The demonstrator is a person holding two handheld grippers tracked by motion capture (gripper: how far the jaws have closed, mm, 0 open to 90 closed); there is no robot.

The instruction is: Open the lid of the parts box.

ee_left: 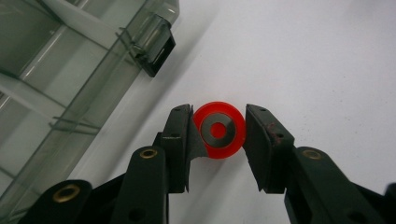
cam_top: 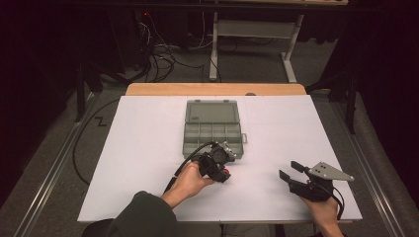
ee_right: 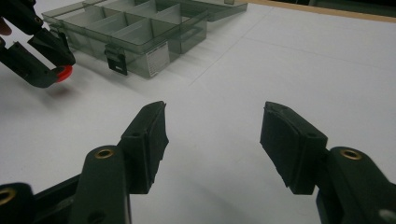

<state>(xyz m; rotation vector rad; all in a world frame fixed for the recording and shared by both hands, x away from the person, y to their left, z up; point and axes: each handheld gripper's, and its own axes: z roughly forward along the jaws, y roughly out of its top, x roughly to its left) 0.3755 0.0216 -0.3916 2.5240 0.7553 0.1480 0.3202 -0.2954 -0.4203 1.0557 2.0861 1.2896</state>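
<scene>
**Red wheel clamped beside the compartment box**

While the left gripper (ee_left: pixel 218 130) leans down near the front right corner of the grey compartment box (cam_top: pixel 213 127), its jaws grip a small red wheel (ee_left: pixel 219 129) with a metal hub, one pad on each side of it. That wheel sits just above the white worktop (cam_top: pixel 143 148), close to the box's dark latch (ee_left: pixel 156 44). Well apart to the right, the right gripper (ee_right: pixel 212 140) rests low over bare worktop, its jaws wide apart with nothing between them.
</scene>
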